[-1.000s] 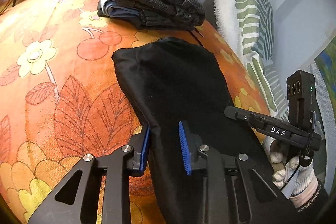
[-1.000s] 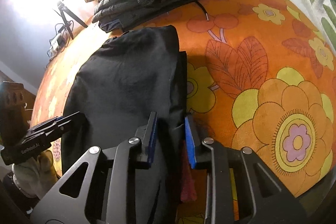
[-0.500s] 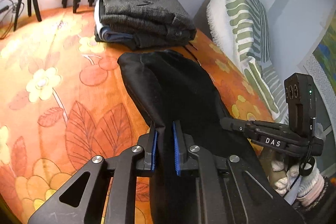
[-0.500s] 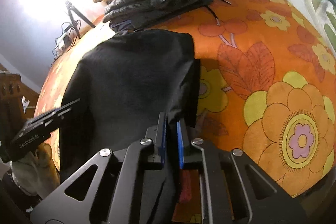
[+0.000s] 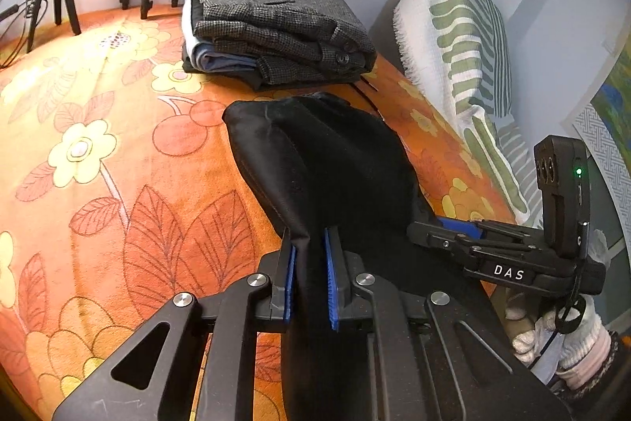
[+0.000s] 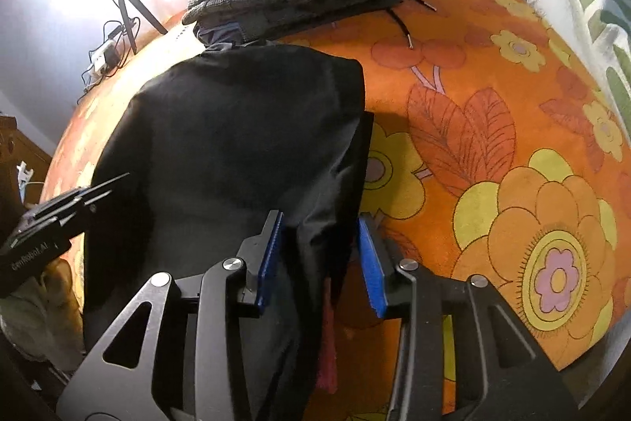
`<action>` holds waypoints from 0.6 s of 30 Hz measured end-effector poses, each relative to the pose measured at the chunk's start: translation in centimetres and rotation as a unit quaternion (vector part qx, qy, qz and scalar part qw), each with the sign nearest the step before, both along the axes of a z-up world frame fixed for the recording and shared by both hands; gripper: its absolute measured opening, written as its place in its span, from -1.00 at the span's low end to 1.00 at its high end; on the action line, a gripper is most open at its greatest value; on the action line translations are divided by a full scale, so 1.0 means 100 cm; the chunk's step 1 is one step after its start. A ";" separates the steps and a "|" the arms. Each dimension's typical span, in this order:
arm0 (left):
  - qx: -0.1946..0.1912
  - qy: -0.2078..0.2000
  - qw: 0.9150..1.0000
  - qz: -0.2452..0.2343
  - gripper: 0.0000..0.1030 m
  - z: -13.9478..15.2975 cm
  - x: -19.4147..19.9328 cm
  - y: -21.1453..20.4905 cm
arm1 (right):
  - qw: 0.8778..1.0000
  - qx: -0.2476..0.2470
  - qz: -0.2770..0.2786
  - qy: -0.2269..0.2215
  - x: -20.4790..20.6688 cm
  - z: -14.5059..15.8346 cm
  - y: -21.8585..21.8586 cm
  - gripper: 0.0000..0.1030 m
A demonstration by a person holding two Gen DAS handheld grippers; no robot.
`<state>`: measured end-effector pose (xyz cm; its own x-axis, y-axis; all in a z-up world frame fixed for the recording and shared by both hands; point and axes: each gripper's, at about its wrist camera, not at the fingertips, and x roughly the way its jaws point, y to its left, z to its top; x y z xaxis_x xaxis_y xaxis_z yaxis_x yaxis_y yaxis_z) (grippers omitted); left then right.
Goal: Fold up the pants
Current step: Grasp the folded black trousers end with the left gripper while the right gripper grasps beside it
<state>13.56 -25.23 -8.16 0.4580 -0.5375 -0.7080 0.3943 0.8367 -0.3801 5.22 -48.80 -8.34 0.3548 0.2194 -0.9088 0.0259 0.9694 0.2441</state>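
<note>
orange floral bedspread [image 5: 98, 152] under black pants [image 5: 335, 160]. left gripper [image 5: 309, 277] pinches the near edge between its pads; right gripper [image 6: 321, 257] opening, fabric loose between its fingers. should re-pinch before lifting, keep edges level.

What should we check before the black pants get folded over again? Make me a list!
1. Left gripper pinching the pants: ok, fabric sits between its fingers.
2. Right gripper pinching too: not ok, its jaws are opening and the right-hand pad stands off the fabric between them.
3. Pants lying flat on the blanket: ok, mostly smooth.
4. Room ahead to fold: ok, though the pile of folded clothes sits just past the far end.
5. Far edges lined up: not ok, a lower layer sticks out on one side.
6. Red thing under the pants: cannot tell what it is.
</note>
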 end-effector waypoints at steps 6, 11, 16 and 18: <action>0.001 -0.007 1.000 -0.003 -0.79 0.003 -0.002 -0.002 | 1.000 0.015 -0.005 0.000 0.000 -0.001 0.005 -0.62; 0.002 -0.023 1.000 -0.009 -0.80 0.010 -0.007 -0.003 | 1.000 0.018 -0.010 -0.015 -0.004 0.007 0.006 -0.79; -0.002 -0.030 1.000 -0.008 -0.82 0.016 -0.007 0.001 | 0.999 0.013 -0.001 -0.034 -0.007 0.019 0.013 -0.87; -0.001 -0.034 0.999 -0.008 -0.83 0.017 -0.008 0.002 | 0.999 0.010 0.001 -0.034 -0.007 0.020 0.014 -0.87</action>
